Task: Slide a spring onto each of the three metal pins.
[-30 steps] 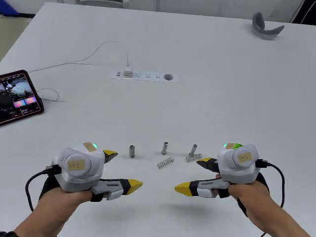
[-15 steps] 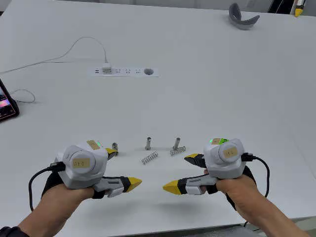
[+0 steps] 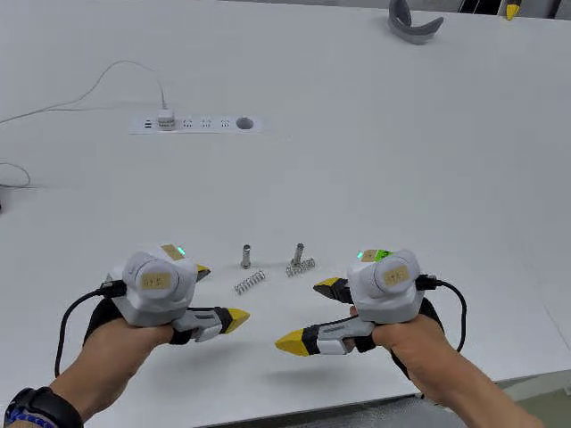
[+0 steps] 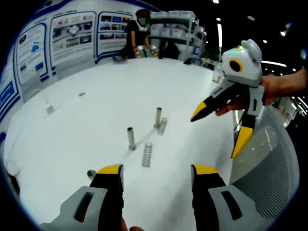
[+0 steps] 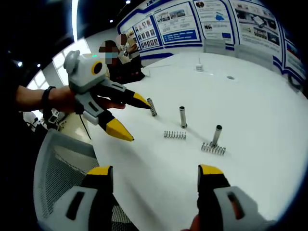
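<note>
Since a second ago the head view has swung, so pins and strip are seen further left. Against the pins, the left tool [image 3: 219, 292] has been brought rightward, and the first pin is now covered by its upper tip in that view. The left tool is held wide open with nothing gripped. The right tool [image 3: 306, 314] is likewise spread wide and empty. The tips of both are pointed inward at each other, with a gap kept between them. Whether either is lifted off the tabletop [image 3: 419, 160] cannot be told.

In the right gripper view the first pin [image 5: 151, 107] is seen upright with a fitted spring [image 5: 152, 110] on it, just beside the left tool's upper tip. The middle pin [image 3: 245, 257] is stood upright and bare. A loose spring [image 3: 250, 282] is laid flat near it on the person's side, between the two tools. The third pin [image 3: 297, 252] is upright and bare too. A third spring [image 3: 301, 266] is laid flat at its base, seemingly touching it. The three pins are set in a row across the tabletop, apart from one another.

Further out, a power strip [image 3: 196, 123] is seen well apart from the pins, with a white plug [image 3: 166, 116] fitted and a cable [image 3: 80, 94] trailing off left. A grey curved object [image 3: 412, 22] is laid near the far edge. A watch [image 3: 31, 408] is worn on the left wrist. Wall posters [image 4: 72, 33] and a standing person [image 4: 139, 29] are seen beyond the tabletop in the left gripper view.
</note>
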